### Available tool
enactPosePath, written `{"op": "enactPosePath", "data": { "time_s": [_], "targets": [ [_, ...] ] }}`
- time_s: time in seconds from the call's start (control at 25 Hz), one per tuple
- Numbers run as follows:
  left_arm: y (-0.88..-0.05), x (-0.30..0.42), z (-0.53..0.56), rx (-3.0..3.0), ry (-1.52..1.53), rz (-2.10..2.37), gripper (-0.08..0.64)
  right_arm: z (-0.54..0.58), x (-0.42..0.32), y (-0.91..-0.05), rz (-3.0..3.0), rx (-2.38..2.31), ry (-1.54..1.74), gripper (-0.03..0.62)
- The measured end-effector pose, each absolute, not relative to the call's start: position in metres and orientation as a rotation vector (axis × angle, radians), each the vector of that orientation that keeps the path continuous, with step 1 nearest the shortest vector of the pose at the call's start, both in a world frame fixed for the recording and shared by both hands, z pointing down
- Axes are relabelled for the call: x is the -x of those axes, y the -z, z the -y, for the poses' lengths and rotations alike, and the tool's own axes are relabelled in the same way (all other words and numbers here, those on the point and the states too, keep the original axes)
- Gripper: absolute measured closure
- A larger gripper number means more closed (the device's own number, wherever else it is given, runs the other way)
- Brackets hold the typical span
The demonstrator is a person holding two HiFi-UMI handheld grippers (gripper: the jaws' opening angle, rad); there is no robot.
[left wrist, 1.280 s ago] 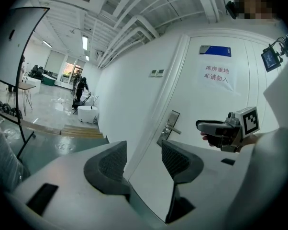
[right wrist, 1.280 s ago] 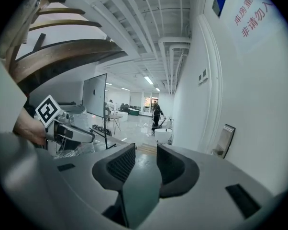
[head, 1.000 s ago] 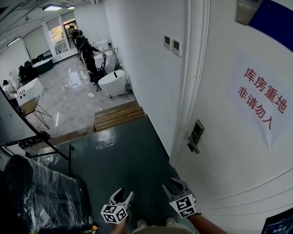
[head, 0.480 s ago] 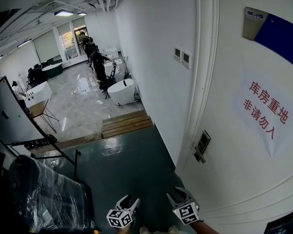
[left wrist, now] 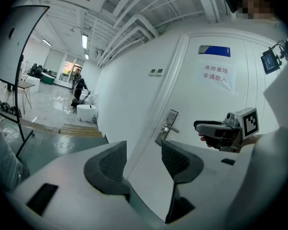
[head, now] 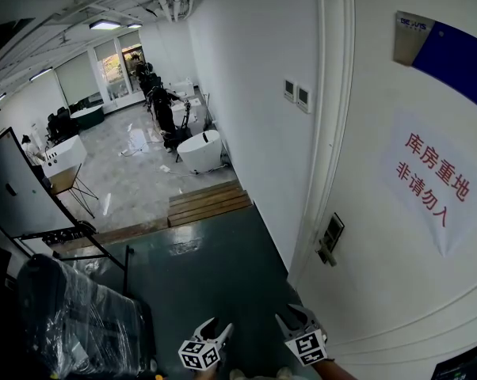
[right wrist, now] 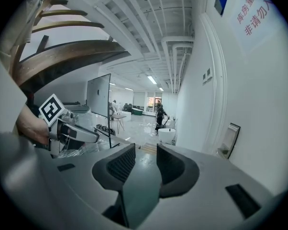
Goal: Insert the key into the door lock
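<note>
Grippers dropped lower; door lock (head: 328, 239) lies up-right of the nearer right gripper (head: 292, 315); left gripper (head: 219, 324) farther; both pairs of jaws apart, empty.

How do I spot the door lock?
Find the big white door on the right, with the red-lettered paper sign. Near its left edge, below the sign, the door lock is the upright metal plate with a small lever. The two square wall panels sit higher, off the door.
</note>
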State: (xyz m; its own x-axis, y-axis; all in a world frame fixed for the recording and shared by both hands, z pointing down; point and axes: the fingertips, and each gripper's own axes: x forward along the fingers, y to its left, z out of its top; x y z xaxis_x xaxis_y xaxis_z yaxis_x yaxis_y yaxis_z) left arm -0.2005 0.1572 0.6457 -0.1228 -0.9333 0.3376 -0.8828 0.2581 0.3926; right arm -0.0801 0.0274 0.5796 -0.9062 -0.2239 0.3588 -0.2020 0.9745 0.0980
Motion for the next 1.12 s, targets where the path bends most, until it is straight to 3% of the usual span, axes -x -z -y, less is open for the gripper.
{"op": "enactPosePath", "data": {
  "time_s": [1.12],
  "targets": [
    [-0.649,0.206,-0.165,-1.615,0.162,2.027,0.314,-0.033,0.088,-0.584,2.718,-0.278,0.071,0.445]
  ]
}}
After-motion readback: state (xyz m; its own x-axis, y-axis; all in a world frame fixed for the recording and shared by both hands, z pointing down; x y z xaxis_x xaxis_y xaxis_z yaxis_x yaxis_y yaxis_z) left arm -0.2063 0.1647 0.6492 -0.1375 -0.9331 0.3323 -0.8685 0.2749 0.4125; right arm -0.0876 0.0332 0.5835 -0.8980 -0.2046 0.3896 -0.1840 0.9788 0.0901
